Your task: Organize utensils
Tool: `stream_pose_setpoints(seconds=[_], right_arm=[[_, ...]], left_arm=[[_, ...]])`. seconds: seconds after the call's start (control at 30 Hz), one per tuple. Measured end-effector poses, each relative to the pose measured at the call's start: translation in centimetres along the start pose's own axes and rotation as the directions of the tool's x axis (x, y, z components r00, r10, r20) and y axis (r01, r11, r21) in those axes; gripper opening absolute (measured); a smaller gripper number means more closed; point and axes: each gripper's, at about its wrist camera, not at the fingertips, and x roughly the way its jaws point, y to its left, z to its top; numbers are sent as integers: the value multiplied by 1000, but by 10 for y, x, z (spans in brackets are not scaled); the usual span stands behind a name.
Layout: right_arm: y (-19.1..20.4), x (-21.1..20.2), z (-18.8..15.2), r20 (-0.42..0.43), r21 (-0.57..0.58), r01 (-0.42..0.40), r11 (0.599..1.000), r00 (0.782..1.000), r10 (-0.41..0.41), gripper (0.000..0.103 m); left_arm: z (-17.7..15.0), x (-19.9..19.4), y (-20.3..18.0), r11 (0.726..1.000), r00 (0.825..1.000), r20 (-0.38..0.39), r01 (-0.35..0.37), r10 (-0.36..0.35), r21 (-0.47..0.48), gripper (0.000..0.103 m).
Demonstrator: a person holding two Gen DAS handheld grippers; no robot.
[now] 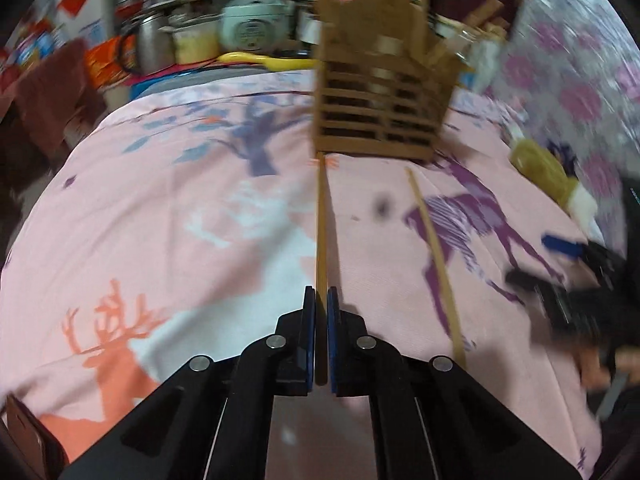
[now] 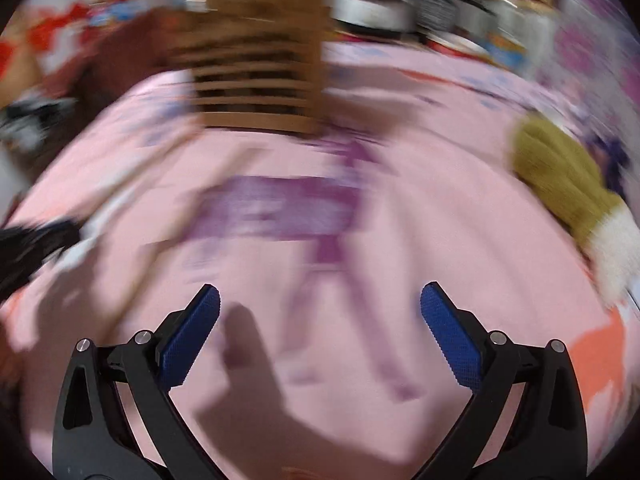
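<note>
My left claw (image 1: 321,300) is clamped on a single wooden chopstick (image 1: 321,224). The blue pads pinch it near one end, and the rest sticks out toward 12 o'clock, with the tip right at the foot of the wooden slatted utensil holder (image 1: 380,92). A second chopstick (image 1: 436,264) lies loose on the pink deer-print cloth (image 1: 180,208) at about 2 o'clock from the claw, running from near the holder back toward me.

My worries: I'm holding the stick by its very end, so it's a long lever. If the tip bumps the holder's front slats instead of clearing the rim, it could twist in the pads or pop out. The holder looks light too, so a shove might tip or slide it on the soft cloth.

Over on the right, my right claw (image 2: 320,312) is wide open with nothing in it, hovering over the cloth. That view is badly smeared. A mustard knitted thing (image 2: 560,176) sits at 2 o'clock. I can't make out the loose chopstick there, so going for it blind risks grabbing cloth instead.
</note>
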Motion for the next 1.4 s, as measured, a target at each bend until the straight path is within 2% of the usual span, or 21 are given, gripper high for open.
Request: stream_pose_setpoints(seconds=[0.13,0.23,0.3,0.37,0.47,0.53,0.57,0.63,0.7,0.77,0.83,1.07,1.1,1.17,1.2,1.23,1.37,1.4], right_arm=[[56,-13,-13,14,-222,-108,969,993,114,97],[88,-7,-21,-27,-332,-109,937,994,107,96],[93,-2,-20,-44,-348,-89,933,996,78,95],[78,2,-16,-58,-293,-58,954,997,43,95],[33,0,-7,-10,-154,132,979,991,-135,95],[3,-5,-3,-7,-45,36,998,999,-37,95],[-6,-9,-3,5,2,-28,1000,1000,28,95],[-12,-16,-3,46,55,-105,993,994,103,95],[-4,-16,-3,46,6,-113,994,993,113,95],[9,-7,-6,26,-69,-58,996,998,60,95],[14,1,-8,-8,-95,-47,994,999,46,95],[-4,12,-9,-78,-7,-80,997,994,79,96],[-3,12,-10,-79,-9,-80,997,994,79,96],[0,14,-9,-87,-21,-68,997,994,66,98],[1,15,-10,-91,-28,-63,998,994,61,98],[4,16,-9,-96,-42,-52,998,994,48,98],[6,17,-9,-102,-66,-51,997,994,44,98],[5,17,-9,-103,-69,-55,996,994,48,98]], left_arm=[[1,-1,9,999,1000,-8,-8,8,-35,6],[0,-3,7,1000,1000,-1,-16,16,-19,6],[0,-3,5,1000,1000,-2,-18,18,-13,6],[-1,-2,7,1000,1000,-7,-19,19,-13,6],[-3,-1,7,1000,1000,-15,-14,14,-16,6],[-4,1,4,1000,1000,-23,-12,11,-6,6],[-4,2,2,1000,1000,-26,-13,13,1,6],[-6,4,-2,1000,999,-34,-20,21,21,7],[-9,7,-7,999,998,-41,-34,36,40,7],[-11,8,-9,998,998,-46,-41,43,49,7],[-12,7,-10,998,998,-45,-41,43,53,7],[-16,7,-16,994,997,-39,-69,72,82,11],[-17,7,-18,992,996,-35,-82,85,93,16],[-19,7,-21,987,992,-28,-118,122,110,33],[-19,7,-22,985,990,-29,-131,135,111,52],[-19,9,-21,985,990,-36,-131,136,108,64],[-18,10,-17,987,989,-51,-133,138,91,79],[-19,11,-17,986,988,-58,-139,145,93,88]])
